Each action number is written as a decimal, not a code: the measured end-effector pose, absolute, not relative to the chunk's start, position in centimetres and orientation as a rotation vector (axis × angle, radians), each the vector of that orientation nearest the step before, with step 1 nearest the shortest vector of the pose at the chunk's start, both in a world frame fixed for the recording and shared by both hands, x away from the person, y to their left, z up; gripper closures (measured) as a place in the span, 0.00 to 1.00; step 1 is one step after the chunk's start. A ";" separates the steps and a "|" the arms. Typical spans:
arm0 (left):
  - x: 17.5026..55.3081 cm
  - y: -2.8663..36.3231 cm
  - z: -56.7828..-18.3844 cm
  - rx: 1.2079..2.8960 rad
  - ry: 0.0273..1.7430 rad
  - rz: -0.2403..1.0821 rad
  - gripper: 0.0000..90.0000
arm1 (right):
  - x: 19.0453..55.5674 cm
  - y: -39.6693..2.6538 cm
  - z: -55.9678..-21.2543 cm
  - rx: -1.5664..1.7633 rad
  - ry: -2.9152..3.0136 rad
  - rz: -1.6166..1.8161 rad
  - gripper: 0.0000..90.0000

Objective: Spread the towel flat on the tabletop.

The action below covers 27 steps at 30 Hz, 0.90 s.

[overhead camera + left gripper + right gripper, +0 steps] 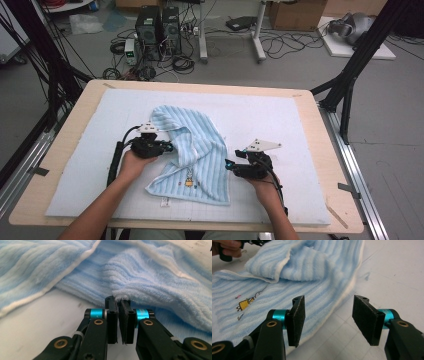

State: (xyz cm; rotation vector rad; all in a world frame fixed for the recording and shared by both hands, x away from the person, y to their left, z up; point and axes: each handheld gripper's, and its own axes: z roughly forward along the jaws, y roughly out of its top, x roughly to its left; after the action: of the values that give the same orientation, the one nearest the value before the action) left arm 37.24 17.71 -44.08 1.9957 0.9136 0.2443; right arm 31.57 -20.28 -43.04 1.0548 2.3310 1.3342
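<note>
A light blue striped towel (192, 150) lies partly folded over itself near the middle of the white mat (280, 115) on the wooden table (320, 125), a small yellow embroidered figure (189, 182) showing near its front edge. The left gripper (119, 302) pinches a folded edge of the towel between pressed-together pads. The right gripper (328, 312) hovers just beside the towel's right edge, jaws spread and holding nothing.

no readable words or numbers anywhere here. closest thing to a sign is the small embroidered picture on the blue striped towel (317, 285), a little yellow figure (244, 304) near its hem, with a white tag (164, 202) at that edge, too small to read.
</note>
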 end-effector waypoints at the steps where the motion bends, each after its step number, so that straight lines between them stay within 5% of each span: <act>1: 37.1 18.2 -44.0 1.982 0.925 0.247 0.95 | 31.6 -20.2 -43.0 1.052 2.331 1.334 0.48; 19: 34.1 24.0 -45.0 1.989 0.988 0.241 0.94 | 35.4 -16.8 -42.3 1.102 2.230 1.395 0.53; 22: 34.2 24.4 -45.1 1.957 1.018 0.240 0.84 | 37.0 -15.5 -42.4 1.132 2.238 1.403 0.53; 24: 34.4 24.7 -45.1 1.935 1.048 0.281 0.66 | 38.0 -14.5 -42.5 1.125 2.250 1.393 0.53; 27: 34.4 25.2 -45.0 1.892 1.051 0.329 0.59 | 39.4 -12.9 -42.5 1.118 2.281 1.359 0.53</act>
State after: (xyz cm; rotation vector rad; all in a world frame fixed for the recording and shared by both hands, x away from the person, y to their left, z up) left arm 34.41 25.17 -44.95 1.8922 1.0505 0.3286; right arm 39.42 -12.89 -42.47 1.1177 2.2807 1.3585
